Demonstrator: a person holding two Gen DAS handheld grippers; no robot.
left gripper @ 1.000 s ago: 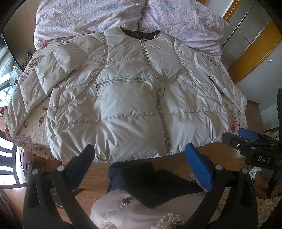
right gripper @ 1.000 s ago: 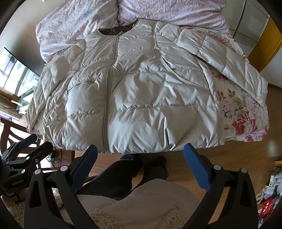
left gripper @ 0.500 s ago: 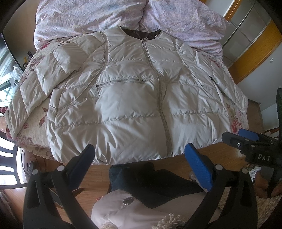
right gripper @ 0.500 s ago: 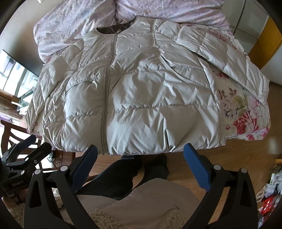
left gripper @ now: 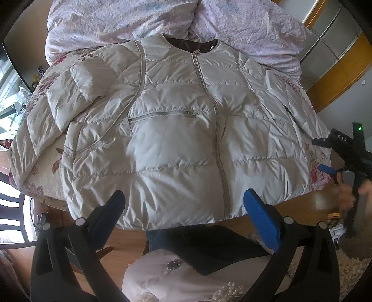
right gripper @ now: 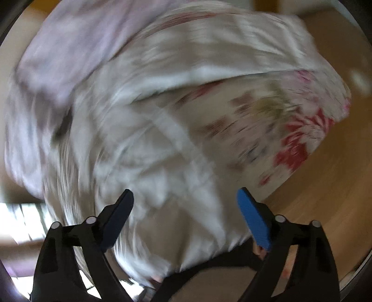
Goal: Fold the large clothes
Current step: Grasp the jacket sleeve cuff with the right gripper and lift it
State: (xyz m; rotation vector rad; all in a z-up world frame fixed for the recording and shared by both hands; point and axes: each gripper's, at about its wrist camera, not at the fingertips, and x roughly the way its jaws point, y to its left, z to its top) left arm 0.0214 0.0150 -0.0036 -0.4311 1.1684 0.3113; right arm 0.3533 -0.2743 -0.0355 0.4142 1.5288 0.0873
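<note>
A cream quilted jacket [left gripper: 176, 139] lies face up and zipped on the bed, collar far, hem near, both sleeves spread out. My left gripper [left gripper: 183, 209] hangs open just above the hem's middle, holding nothing. My right gripper [left gripper: 325, 154] shows at the jacket's right edge, near the sleeve end. In the blurred right wrist view the right gripper [right gripper: 186, 209] points down over the jacket [right gripper: 162, 162] by its right side. Its jaws are closing but still stand wide, with fabric below the gap and neither pad pressing on it.
A floral bedcover [right gripper: 290, 130] shows under the jacket, with a lilac duvet [left gripper: 139, 21] bunched at the head. Wood floor [right gripper: 325, 185] runs along the bed's near and right sides. A dark chair [left gripper: 11, 220] stands at the left. The person's legs [left gripper: 197, 246] are below the hem.
The right gripper swung out toward the bed's right edge, dropped and rolled, so its view is now smeared and tilted. In the left wrist view it moved up beside the jacket. The left gripper stayed put.
</note>
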